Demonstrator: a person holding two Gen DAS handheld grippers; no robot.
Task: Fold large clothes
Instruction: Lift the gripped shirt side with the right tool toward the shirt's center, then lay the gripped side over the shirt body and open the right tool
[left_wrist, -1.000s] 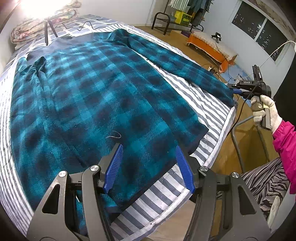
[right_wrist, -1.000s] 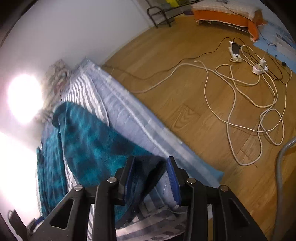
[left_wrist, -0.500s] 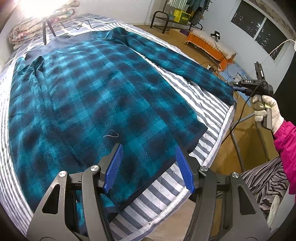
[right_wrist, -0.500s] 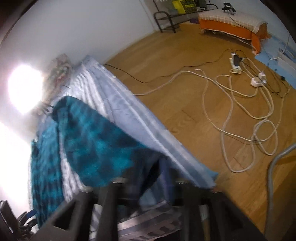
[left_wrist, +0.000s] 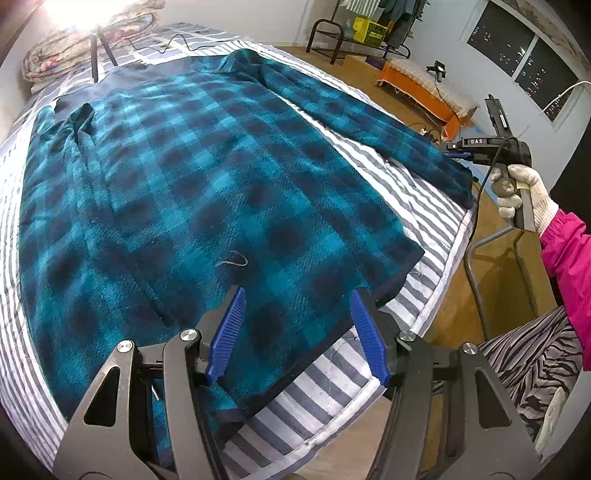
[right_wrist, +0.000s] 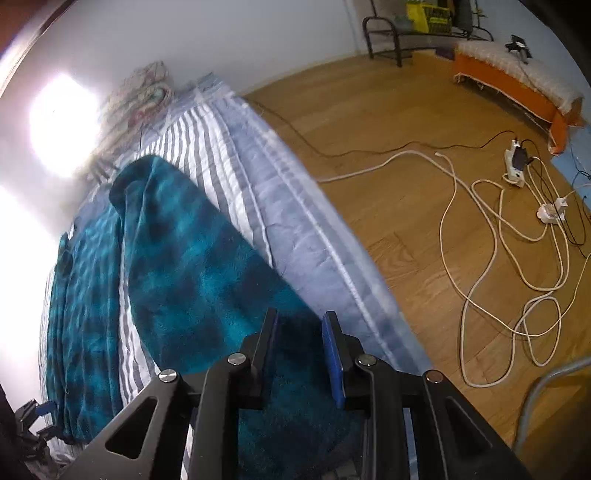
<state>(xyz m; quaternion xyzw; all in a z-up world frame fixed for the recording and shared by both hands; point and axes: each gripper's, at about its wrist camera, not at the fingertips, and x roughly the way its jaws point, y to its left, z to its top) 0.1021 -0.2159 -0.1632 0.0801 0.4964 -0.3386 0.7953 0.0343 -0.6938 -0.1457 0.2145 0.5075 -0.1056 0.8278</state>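
A large teal and black plaid fleece garment (left_wrist: 184, 166) lies spread flat on the striped bed (left_wrist: 424, 206). Its right sleeve (left_wrist: 369, 122) stretches toward the bed's right edge. My left gripper (left_wrist: 297, 295) hovers open over the hem near the front edge, with nothing between its blue pads. A gloved hand (left_wrist: 532, 199) holds my right gripper (left_wrist: 458, 153) at the sleeve's cuff end. In the right wrist view the right gripper (right_wrist: 301, 317) is closing, its jaws narrow, with sleeve (right_wrist: 192, 258) fabric lying between and under them.
Loose white cables (right_wrist: 498, 240) and a power strip (right_wrist: 515, 162) lie on the wooden floor right of the bed. An orange bench (left_wrist: 424, 88) and a black rack (left_wrist: 332, 40) stand farther off. A tripod (left_wrist: 98, 51) and a folded quilt (left_wrist: 74, 48) sit at the bed's head.
My right gripper shifted along the bed edge over the sleeve end and rolled; its jaws narrowed around the fabric. My left gripper stayed still and open.
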